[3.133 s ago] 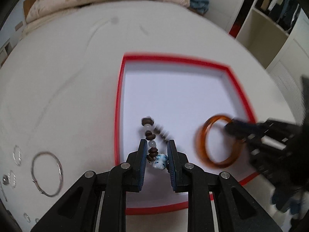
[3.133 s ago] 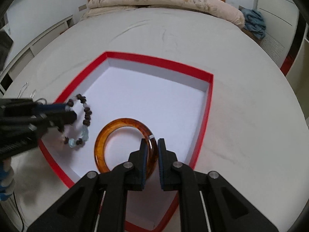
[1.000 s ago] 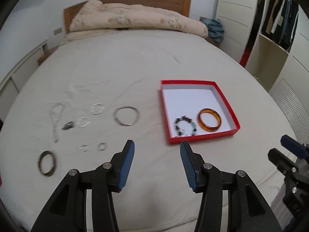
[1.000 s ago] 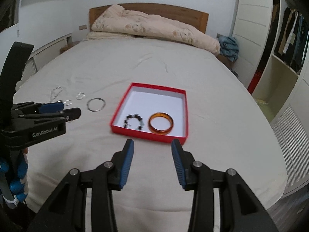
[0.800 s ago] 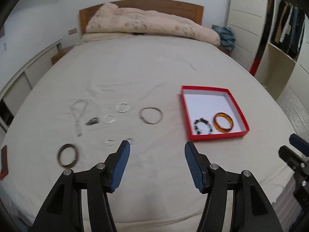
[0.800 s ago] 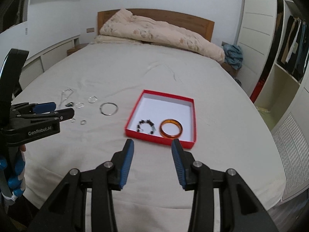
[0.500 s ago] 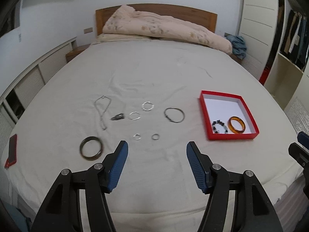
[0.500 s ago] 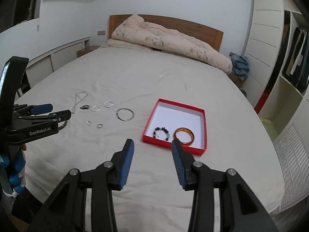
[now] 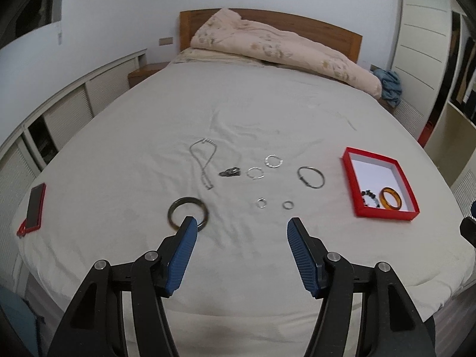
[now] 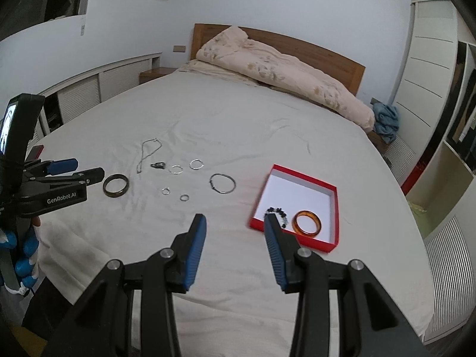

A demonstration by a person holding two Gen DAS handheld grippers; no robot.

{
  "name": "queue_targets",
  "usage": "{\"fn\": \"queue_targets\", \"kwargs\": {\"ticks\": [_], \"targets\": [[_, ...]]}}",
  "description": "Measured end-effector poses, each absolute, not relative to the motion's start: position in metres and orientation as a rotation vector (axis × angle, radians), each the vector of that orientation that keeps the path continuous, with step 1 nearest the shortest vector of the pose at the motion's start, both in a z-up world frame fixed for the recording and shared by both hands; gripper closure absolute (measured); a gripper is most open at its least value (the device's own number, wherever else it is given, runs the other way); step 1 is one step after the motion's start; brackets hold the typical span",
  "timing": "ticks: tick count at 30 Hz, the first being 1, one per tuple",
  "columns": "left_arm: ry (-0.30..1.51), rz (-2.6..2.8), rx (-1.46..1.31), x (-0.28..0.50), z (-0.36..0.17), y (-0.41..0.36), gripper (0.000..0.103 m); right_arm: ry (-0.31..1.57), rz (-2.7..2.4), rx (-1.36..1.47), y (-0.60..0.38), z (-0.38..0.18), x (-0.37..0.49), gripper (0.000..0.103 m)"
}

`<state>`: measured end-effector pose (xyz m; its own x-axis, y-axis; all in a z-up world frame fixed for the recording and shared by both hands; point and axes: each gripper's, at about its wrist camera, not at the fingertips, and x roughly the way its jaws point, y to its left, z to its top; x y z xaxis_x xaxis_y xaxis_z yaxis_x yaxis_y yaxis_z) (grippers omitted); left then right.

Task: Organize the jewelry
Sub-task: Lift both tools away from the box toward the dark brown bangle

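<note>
White bed (image 9: 267, 113); only left view shows red phone (image 9: 35, 205); left tongs (image 9: 239, 232), right tongs (image 10: 235, 227) gape empty.

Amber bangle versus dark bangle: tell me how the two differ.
The amber bangle lies inside the red box; the dark bangle lies loose on the bed sheet, left of the rings. The amber bangle is translucent orange; the dark bangle looks dull and nearly black. The amber bangle has a beaded bracelet beside it; the dark bangle lies alone. Both are rigid round hoops lying flat.
</note>
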<state>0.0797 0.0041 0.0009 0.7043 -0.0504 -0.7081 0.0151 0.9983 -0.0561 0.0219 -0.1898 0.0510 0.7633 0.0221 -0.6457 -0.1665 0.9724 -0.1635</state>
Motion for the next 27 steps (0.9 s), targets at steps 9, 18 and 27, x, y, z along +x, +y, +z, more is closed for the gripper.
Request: {"fn": "queue_targets", "kwargs": {"ticks": [9, 18, 27], "targets": [[0.825, 0.012, -0.094, 0.088, -0.016, 0.040, 0.041, 0.729, 0.140, -0.233, -0.172, 0.041, 0.037, 0.064], [0.874, 0.091, -0.157, 0.100, -0.047, 0.089, 0.041, 0.785, 0.245, -0.145, -0.161, 0.011, 0.071, 0.064], [0.947, 0.113, -0.163, 0.134, -0.090, 0.119, 0.042, 0.857, 0.352, -0.022, -0.150, -0.045, 0.116, 0.065]]}}
